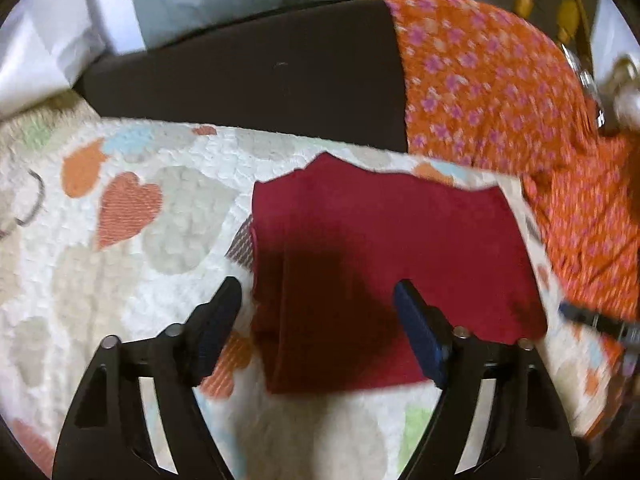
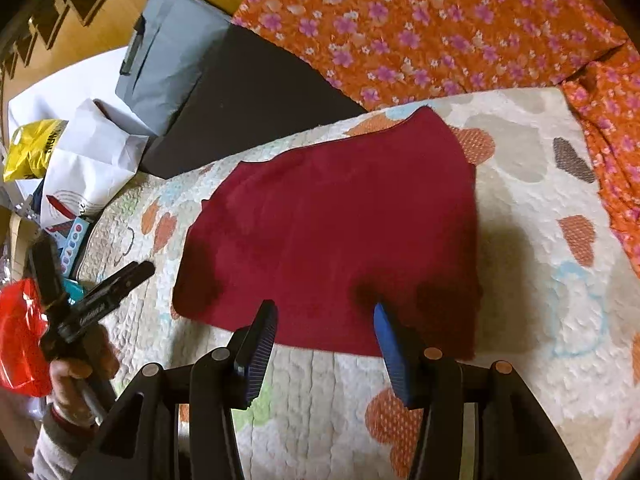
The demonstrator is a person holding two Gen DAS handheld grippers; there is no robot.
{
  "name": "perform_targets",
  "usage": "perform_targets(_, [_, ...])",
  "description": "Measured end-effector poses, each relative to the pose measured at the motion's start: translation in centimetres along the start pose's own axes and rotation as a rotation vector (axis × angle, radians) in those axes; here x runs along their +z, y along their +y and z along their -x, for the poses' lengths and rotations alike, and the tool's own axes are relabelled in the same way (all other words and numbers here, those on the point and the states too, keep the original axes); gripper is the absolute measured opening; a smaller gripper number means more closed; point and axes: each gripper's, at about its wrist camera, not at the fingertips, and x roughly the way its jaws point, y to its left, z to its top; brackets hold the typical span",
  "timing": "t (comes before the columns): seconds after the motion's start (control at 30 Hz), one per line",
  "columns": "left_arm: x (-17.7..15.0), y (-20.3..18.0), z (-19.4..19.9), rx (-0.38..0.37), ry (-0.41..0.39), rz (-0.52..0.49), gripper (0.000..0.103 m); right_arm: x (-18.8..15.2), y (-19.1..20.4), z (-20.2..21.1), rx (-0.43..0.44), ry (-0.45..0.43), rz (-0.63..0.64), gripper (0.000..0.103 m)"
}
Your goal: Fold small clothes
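Note:
A small dark red garment (image 1: 384, 248) lies flat on a white quilt with heart prints (image 1: 120, 240). It also shows in the right wrist view (image 2: 332, 224), spread on the quilt (image 2: 528, 240). My left gripper (image 1: 318, 300) is open and empty, hovering over the garment's near left edge. My right gripper (image 2: 326, 316) is open and empty, just above the garment's near edge. The left gripper also appears in the right wrist view (image 2: 120, 280), held in a hand at the far left.
An orange floral cloth (image 2: 420, 28) covers the area beyond and right of the quilt. A black pad (image 2: 248, 108) and a grey bag (image 2: 168, 48) lie at the back left. White paper bags (image 2: 88, 168), a yellow packet (image 2: 32, 148) and a red bag (image 2: 20, 336) crowd the left side.

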Motion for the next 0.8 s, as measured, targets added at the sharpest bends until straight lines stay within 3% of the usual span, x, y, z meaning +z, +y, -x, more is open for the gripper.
perform_targets(0.1, [1.9, 0.7, -2.5, -0.015, 0.011, 0.021, 0.073, 0.1, -0.5, -0.9, 0.047, -0.012, -0.034, 0.048])
perform_targets(0.23, [3.9, 0.4, -5.8, 0.026, 0.047, -0.047, 0.069, -0.1, -0.9, -2.3, 0.088, -0.027, -0.078, 0.048])
perform_targets(0.27, [4.2, 0.3, -6.7, 0.027, 0.065, -0.062, 0.065, -0.1, -1.0, -2.8, 0.097, -0.023, -0.085, 0.048])
perform_targets(0.33, [4.6, 0.0, -8.3, 0.019, 0.110, -0.090, 0.036, -0.3, -1.1, -3.8, 0.107, -0.011, -0.095, 0.048])
perform_targets(0.47, [5.0, -0.8, -10.6, 0.021, 0.142, -0.140, 0.031, -0.5, -1.3, -5.3, 0.112, 0.014, -0.103, 0.048])
perform_targets(0.5, [5.1, -0.6, -11.1, 0.014, 0.149, -0.127, 0.026, -0.5, -1.4, -5.5, 0.110, 0.017, -0.105, 0.048])
perform_targets(0.63, [5.4, 1.4, -11.5, -0.042, 0.155, -0.026, 0.012, -0.4, -1.8, -5.8, 0.105, 0.022, -0.109, 0.048])
perform_targets(0.8, [5.4, 1.4, -8.8, -0.079, 0.085, -0.011, 0.010, 0.9, -1.9, -5.0, 0.089, -0.013, -0.097, 0.048])
